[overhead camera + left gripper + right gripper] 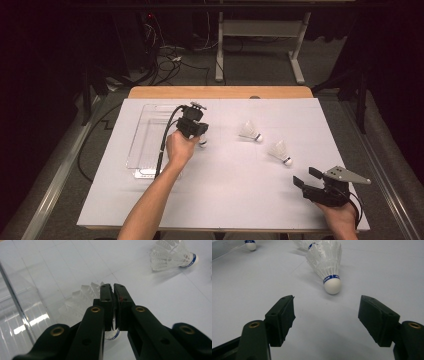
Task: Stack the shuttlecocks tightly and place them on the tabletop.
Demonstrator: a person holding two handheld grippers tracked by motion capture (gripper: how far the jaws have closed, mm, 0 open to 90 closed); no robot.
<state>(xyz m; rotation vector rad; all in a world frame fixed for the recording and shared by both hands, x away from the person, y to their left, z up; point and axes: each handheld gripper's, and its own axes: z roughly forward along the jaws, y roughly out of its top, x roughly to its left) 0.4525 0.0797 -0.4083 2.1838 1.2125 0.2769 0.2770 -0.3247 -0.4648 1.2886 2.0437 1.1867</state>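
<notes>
My left gripper (201,141) is shut on a white feather shuttlecock (202,144), just right of the clear plastic tray (142,125). In the left gripper view the jaws (113,287) pinch that shuttlecock (81,298) near its blue-banded cork, and its skirt fans out behind them. Two more shuttlecocks lie on the white sheet, one (250,131) at centre right and one (280,151) nearer my right gripper (306,178). That gripper is open and rests low at the front right. In the right gripper view, the near shuttlecock (325,262) lies just beyond my open right gripper (325,315), cork toward me.
The white sheet (230,195) covers a wooden table (220,92). The tray's clear wall (17,305) stands left of my left jaws. Another shuttlecock (172,255) lies at the far right in that view. Cables and a desk frame (260,45) are on the floor behind.
</notes>
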